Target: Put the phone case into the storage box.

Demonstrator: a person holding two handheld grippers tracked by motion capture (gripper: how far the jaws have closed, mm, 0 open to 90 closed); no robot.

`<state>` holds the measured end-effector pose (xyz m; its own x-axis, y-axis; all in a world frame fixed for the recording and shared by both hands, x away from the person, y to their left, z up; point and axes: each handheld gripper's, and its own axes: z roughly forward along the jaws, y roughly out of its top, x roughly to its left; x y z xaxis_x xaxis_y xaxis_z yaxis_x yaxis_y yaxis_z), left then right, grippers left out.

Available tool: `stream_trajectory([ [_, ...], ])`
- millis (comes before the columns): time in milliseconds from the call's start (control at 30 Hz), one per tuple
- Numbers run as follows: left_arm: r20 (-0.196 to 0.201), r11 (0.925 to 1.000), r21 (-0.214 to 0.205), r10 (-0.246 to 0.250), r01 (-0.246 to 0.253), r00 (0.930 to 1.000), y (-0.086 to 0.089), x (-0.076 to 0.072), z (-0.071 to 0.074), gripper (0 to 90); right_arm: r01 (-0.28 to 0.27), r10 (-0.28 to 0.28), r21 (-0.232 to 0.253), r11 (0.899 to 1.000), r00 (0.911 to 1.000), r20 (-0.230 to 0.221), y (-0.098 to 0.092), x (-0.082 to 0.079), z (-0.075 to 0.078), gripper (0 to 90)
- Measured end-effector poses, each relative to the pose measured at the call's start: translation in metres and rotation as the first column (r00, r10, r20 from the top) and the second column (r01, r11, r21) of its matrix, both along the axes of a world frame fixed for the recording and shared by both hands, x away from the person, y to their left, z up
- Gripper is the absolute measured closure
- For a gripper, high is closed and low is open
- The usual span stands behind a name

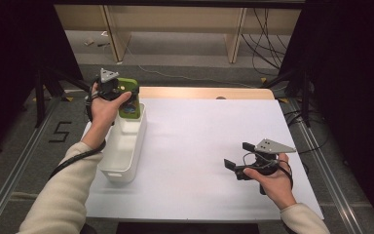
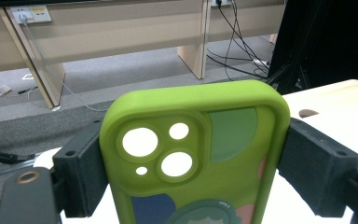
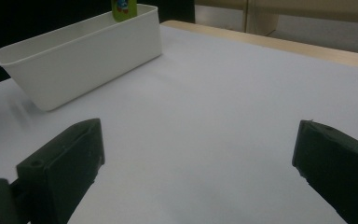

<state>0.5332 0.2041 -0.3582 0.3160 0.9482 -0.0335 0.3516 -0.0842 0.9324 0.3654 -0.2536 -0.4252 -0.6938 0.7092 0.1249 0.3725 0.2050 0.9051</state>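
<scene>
Left tongs clamp green phone case over white bin's 12 o'clock end; right tongs gape empty—should lower upright before release.

**One floor mark reads clearly; the rest is too small**

A black numeral "5" stands on the grey floor to the left of the worktop, seen in the high view. It is built from straight strokes, possibly tape.

On the green phone case, the left gripper view shows a tiny line of lettering on the rim of the round picture near the lower edge; it is too small to read.

A white wall socket plate at the top left of that view carries a yellow label, and its print is likewise illegible.
</scene>
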Motion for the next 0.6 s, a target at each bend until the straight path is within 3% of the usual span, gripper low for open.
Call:
stream_trajectory([
  [600, -0.004, 0.9999, 0.010, 0.009, -0.009, 1.0000, 0.0021, 0.0069, -0.0011, 16.2, -0.004, 0.004, -0.001, 1.000, 1.0000, 0.000, 0.0006, 0.0003, -0.0006, 3.2],
])
